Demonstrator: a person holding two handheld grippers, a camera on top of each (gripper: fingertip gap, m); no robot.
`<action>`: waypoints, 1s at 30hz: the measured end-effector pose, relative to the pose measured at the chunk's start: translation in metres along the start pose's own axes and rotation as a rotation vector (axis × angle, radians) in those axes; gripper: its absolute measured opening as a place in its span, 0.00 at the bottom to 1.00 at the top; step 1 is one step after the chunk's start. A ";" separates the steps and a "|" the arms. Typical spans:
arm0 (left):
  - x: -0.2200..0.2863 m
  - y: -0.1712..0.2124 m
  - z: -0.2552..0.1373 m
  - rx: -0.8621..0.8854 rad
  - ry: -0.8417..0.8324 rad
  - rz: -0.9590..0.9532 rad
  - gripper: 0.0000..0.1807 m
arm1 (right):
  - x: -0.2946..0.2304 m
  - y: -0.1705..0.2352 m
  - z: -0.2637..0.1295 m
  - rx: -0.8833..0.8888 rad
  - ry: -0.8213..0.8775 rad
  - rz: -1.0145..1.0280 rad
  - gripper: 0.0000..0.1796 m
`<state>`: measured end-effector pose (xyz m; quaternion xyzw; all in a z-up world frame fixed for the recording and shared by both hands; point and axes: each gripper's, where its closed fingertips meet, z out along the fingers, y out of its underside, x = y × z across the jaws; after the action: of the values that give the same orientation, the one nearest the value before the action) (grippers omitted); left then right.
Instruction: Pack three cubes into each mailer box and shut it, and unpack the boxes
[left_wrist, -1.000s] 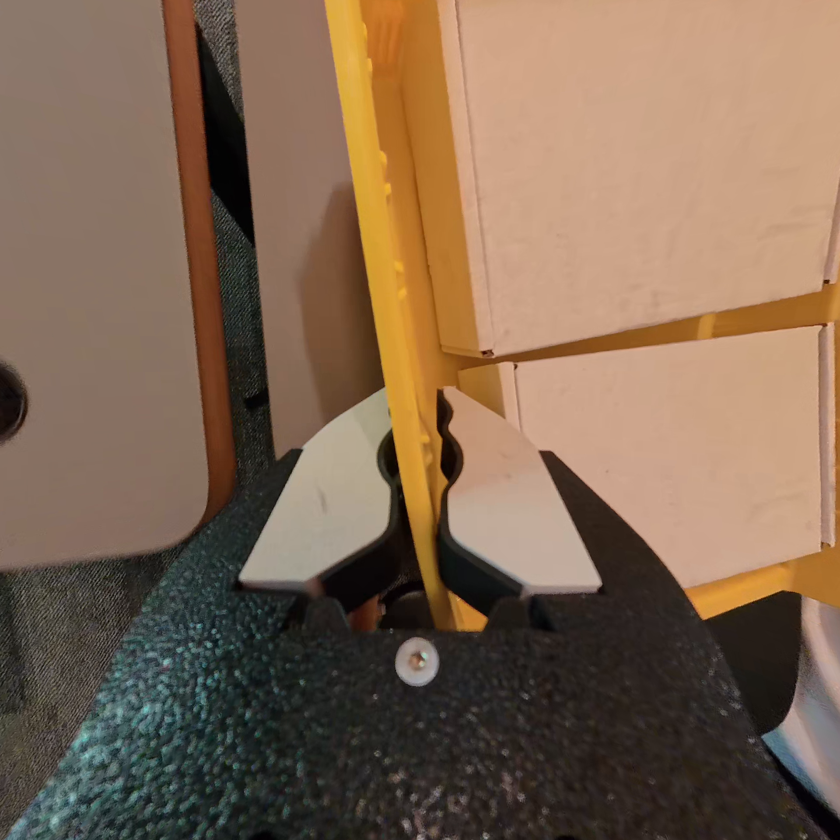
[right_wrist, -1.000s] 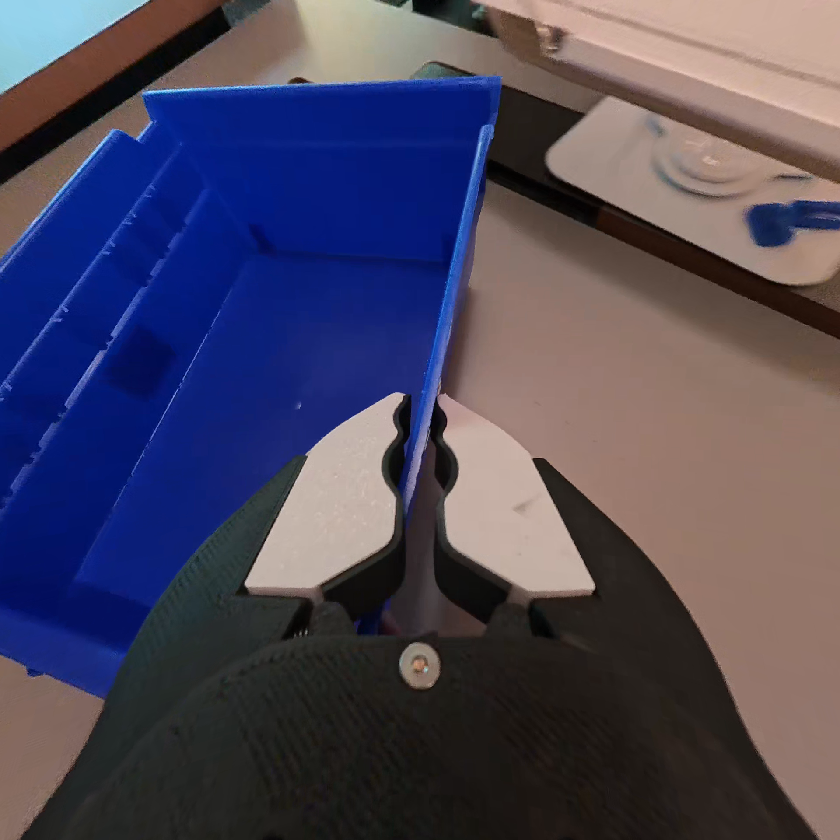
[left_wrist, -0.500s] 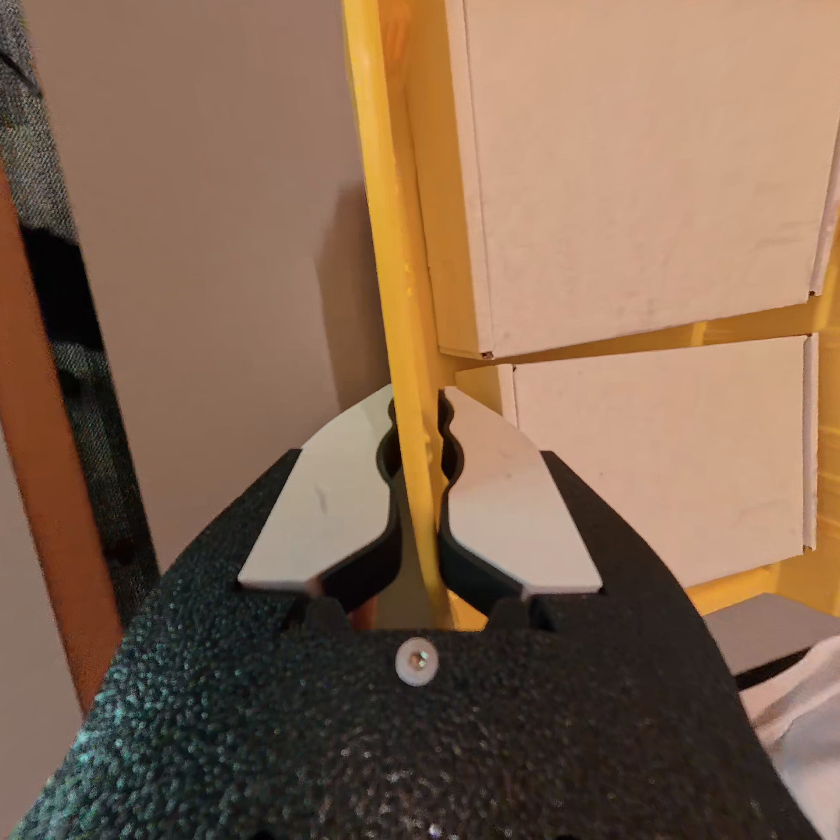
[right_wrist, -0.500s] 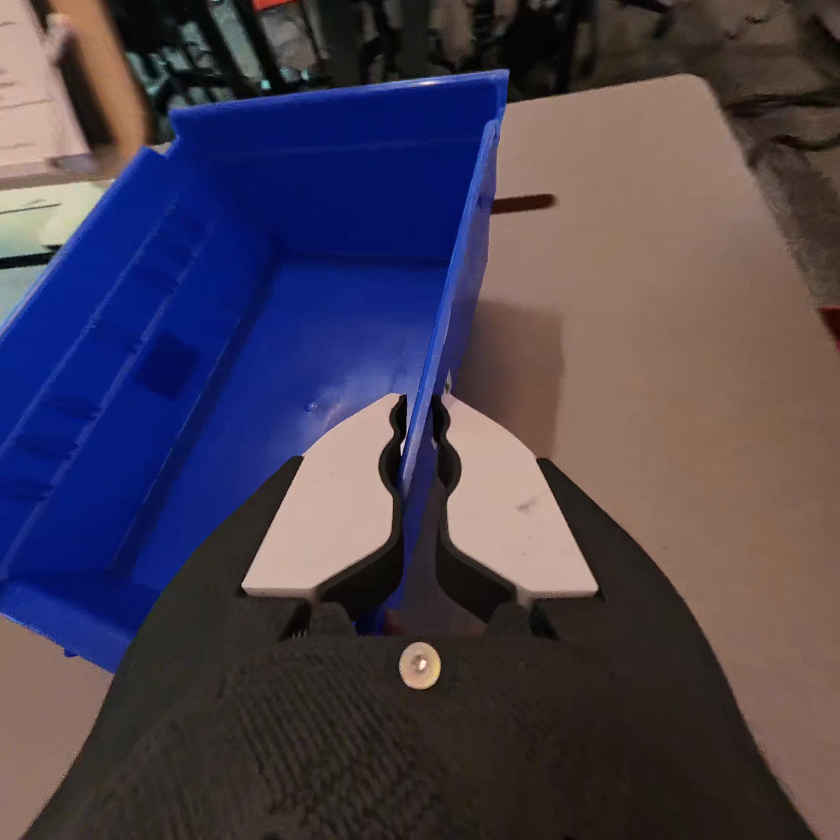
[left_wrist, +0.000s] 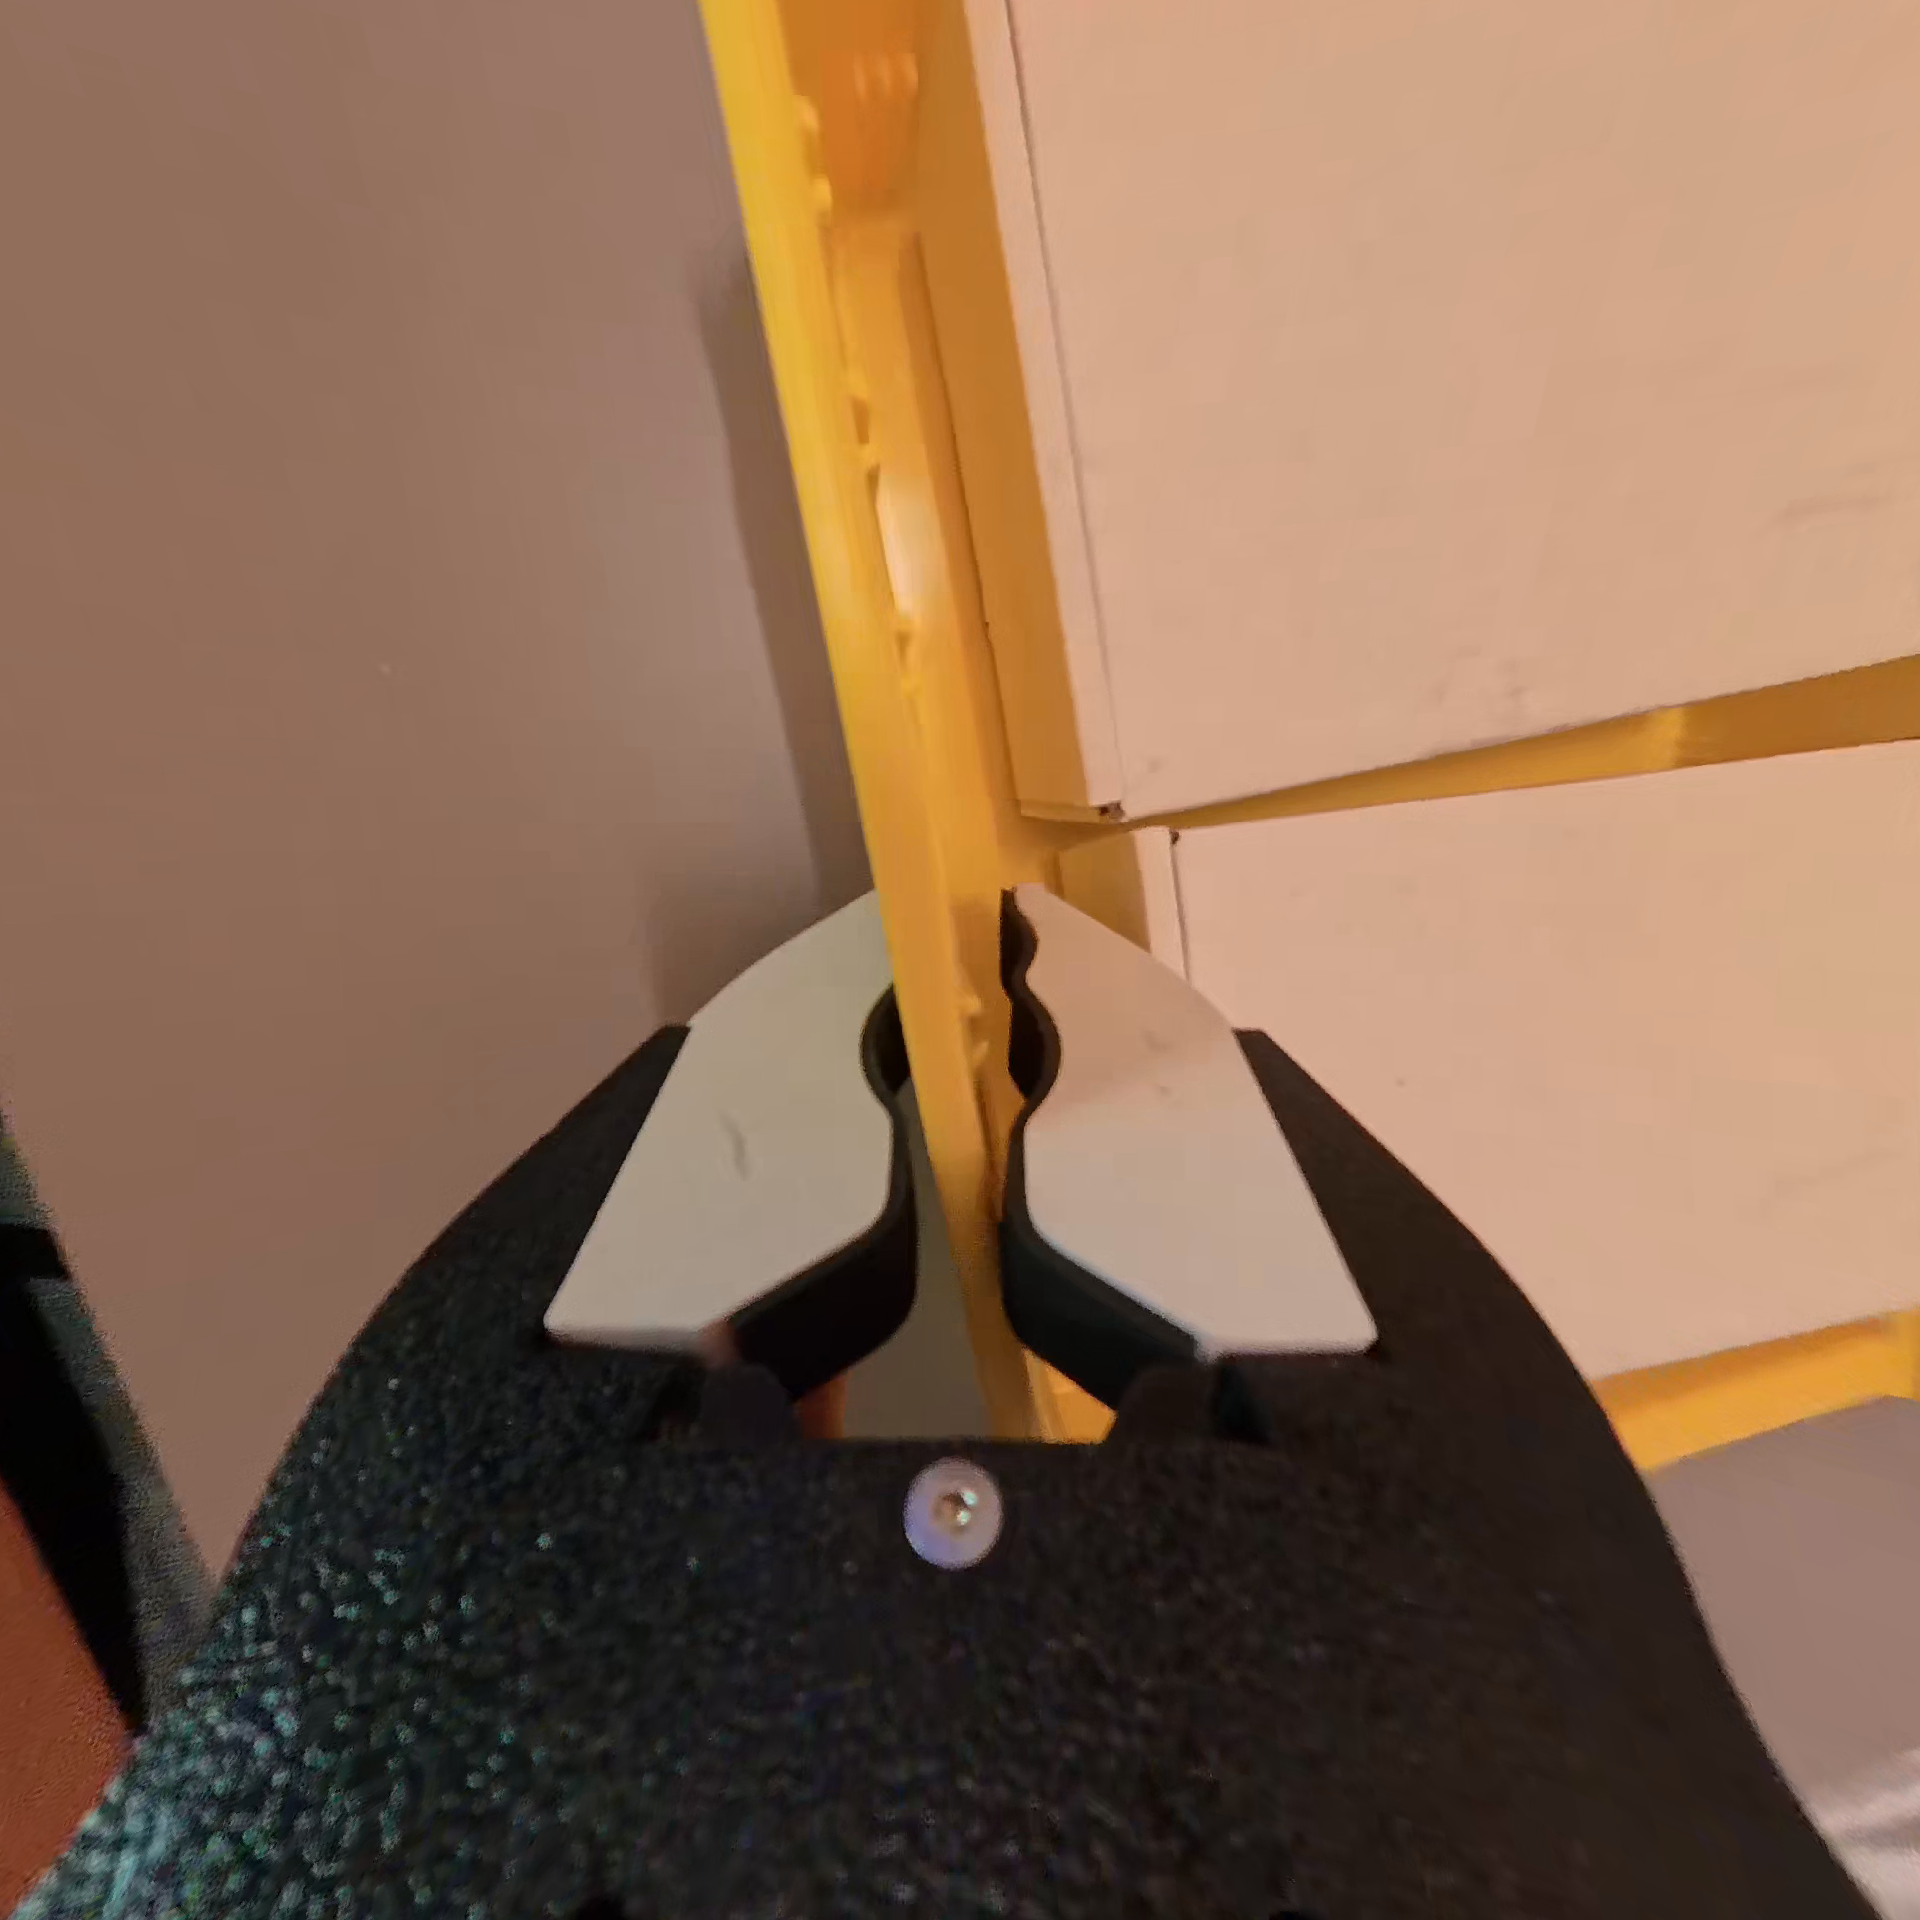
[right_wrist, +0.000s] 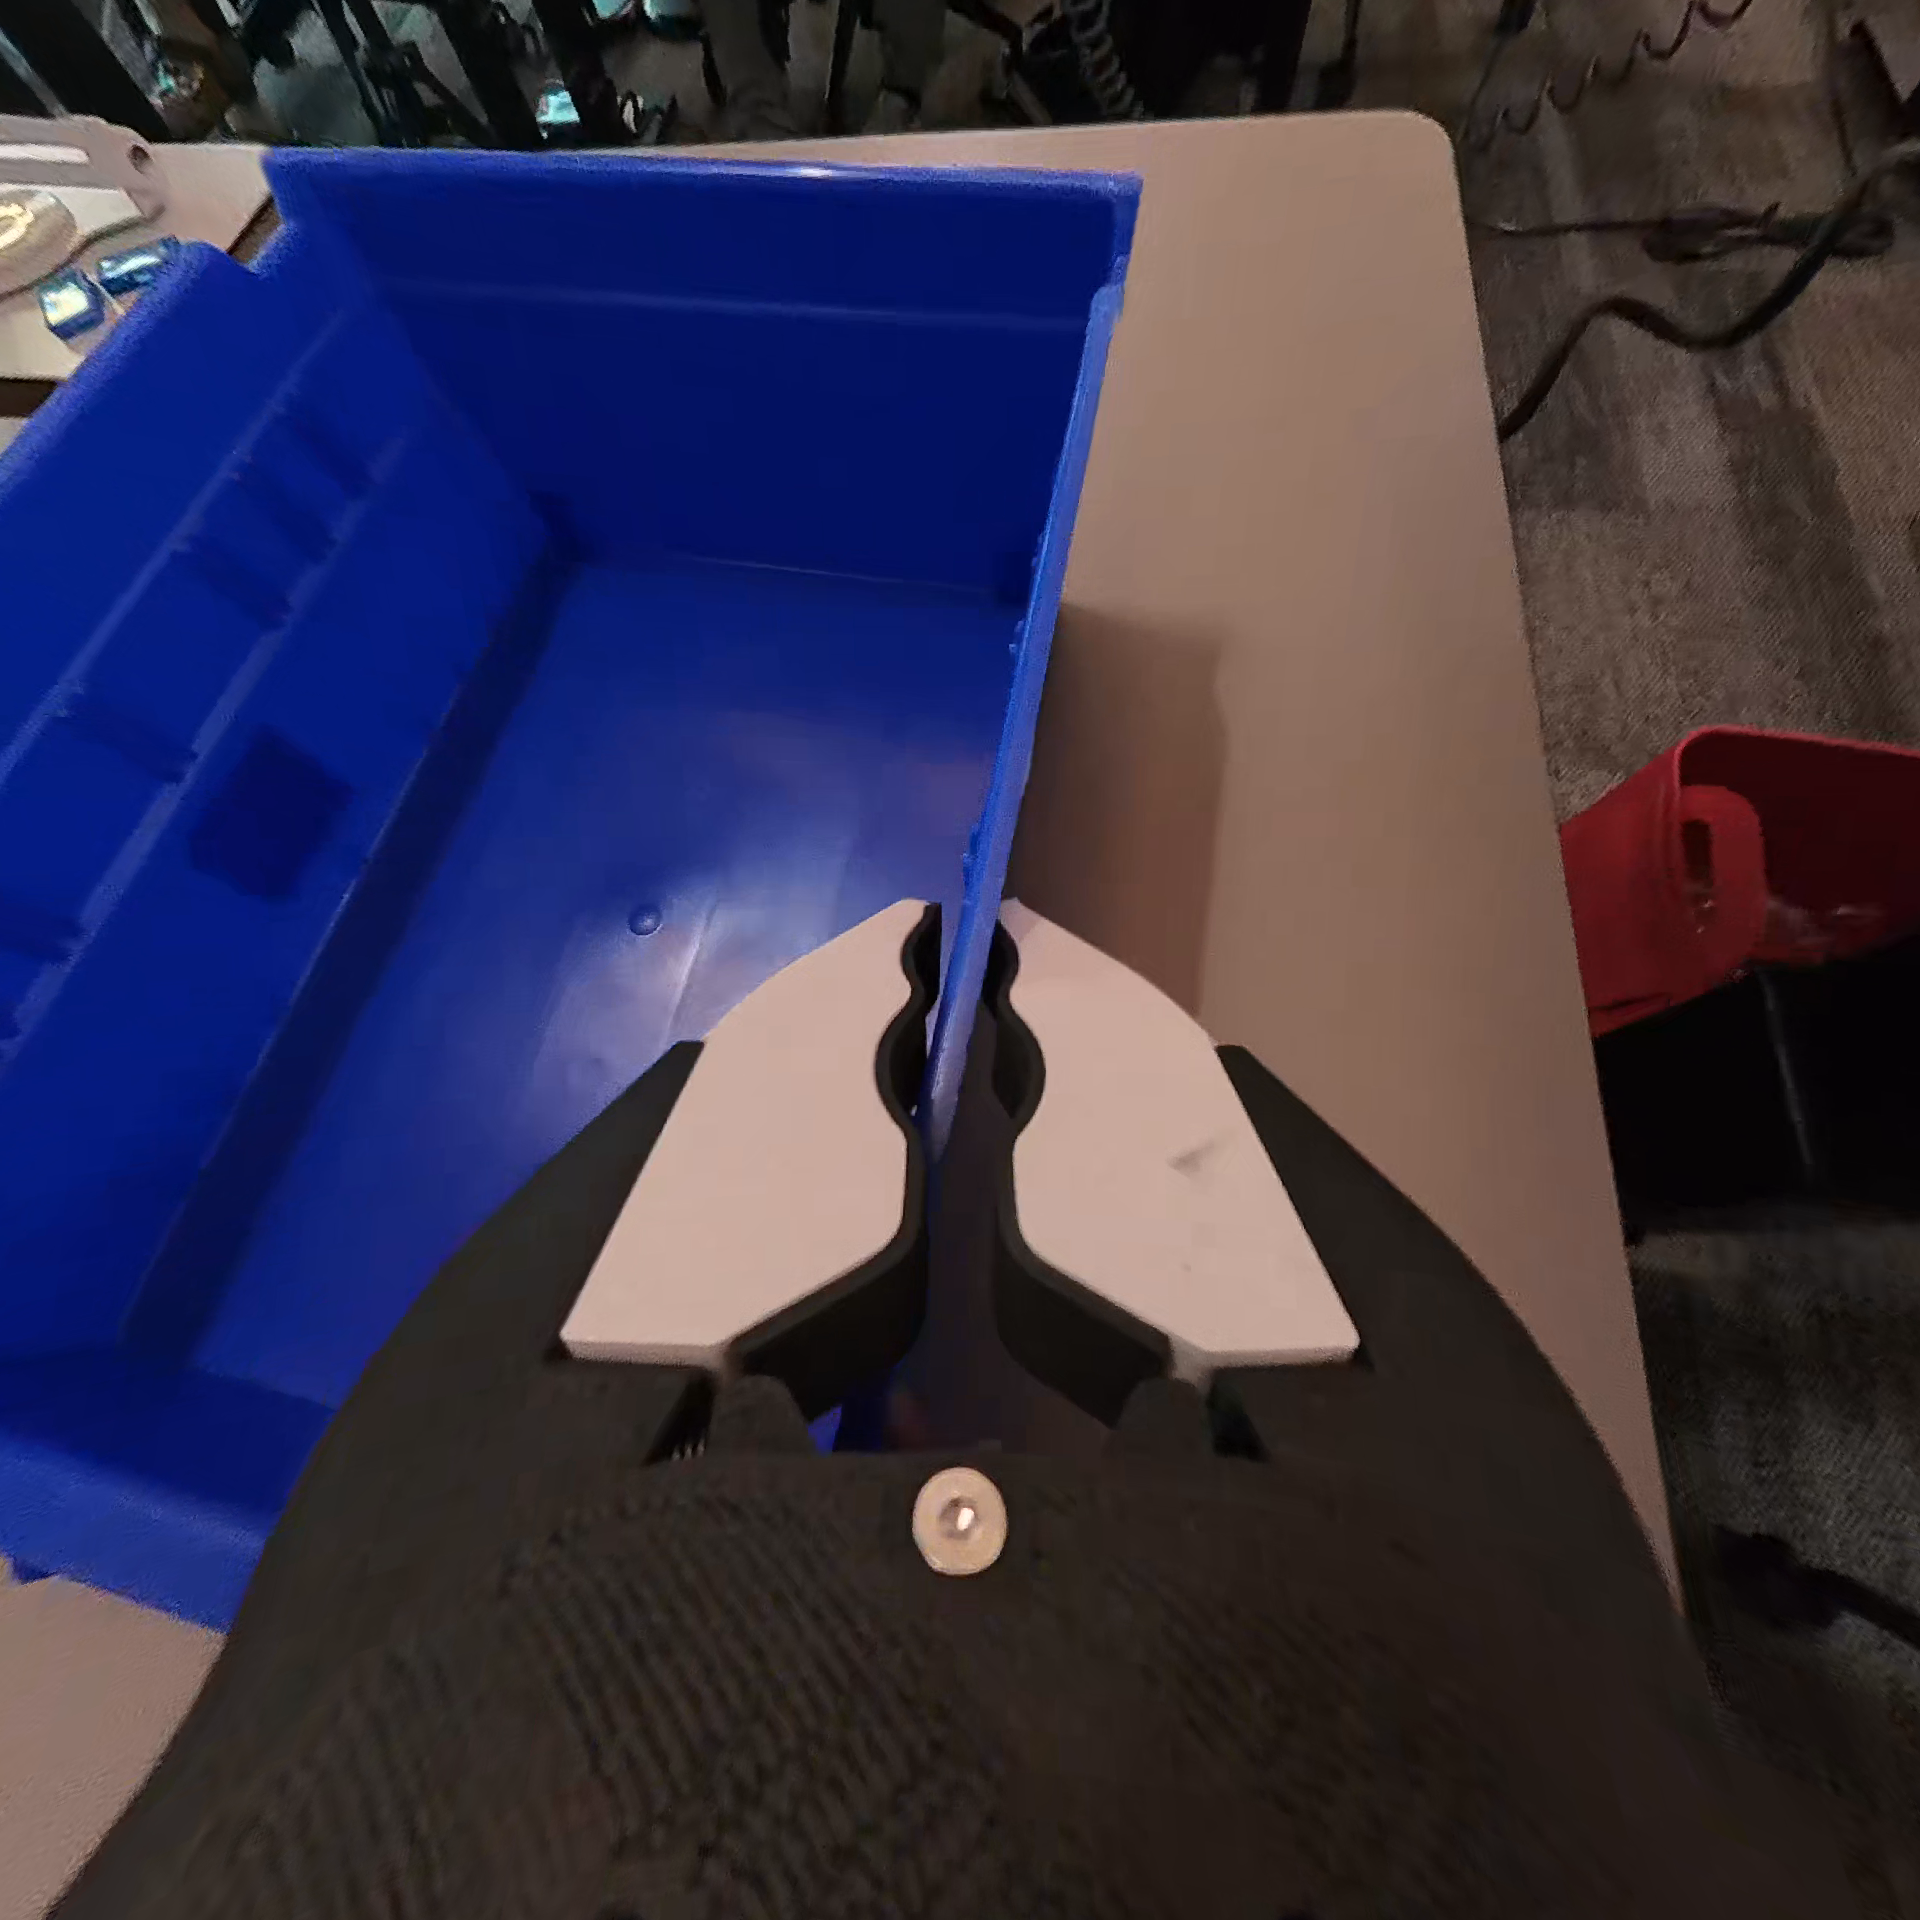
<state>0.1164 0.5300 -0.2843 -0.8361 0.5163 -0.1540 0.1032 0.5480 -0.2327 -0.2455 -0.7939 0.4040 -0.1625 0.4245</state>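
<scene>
Here the left gripper (left_wrist: 951, 966) has its fingers clamped on the wall of a yellow bin (left_wrist: 914, 623) holding two white mailer boxes (left_wrist: 1455, 364) at 1 o'clock (lids shut). The right gripper (right_wrist: 968, 925) pinches a blue bin (right_wrist: 644, 499) wall on the tabletop (right_wrist: 1278, 520); a red container (right_wrist: 1745, 862) sits at 3 o'clock.

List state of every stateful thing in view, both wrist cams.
Left hand-held gripper: shut on yellow bin's wall.
Right hand-held gripper: shut on blue bin's wall.
Yellow bin: gripped, holds two mailer boxes.
Upper mailer box: shut, in yellow bin.
Lower mailer box: shut, in yellow bin.
Blue bin: empty, gripped, on the table.
</scene>
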 end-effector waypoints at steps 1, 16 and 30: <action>-0.001 -0.004 0.001 0.019 -0.026 0.019 0.06 | 0.000 -0.004 0.005 0.004 0.004 -0.020 0.04; 0.013 -0.037 -0.081 0.306 -0.355 0.696 0.42 | -0.053 -0.043 -0.053 0.117 0.236 -0.453 0.60; 0.146 0.038 -0.042 -0.191 0.110 1.191 0.53 | -0.314 0.047 -0.083 0.104 -0.657 -0.378 0.56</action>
<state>0.1306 0.3821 -0.2357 -0.3996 0.9117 -0.0658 0.0693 0.2795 -0.0475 -0.2080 -0.8414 0.0840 0.0050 0.5338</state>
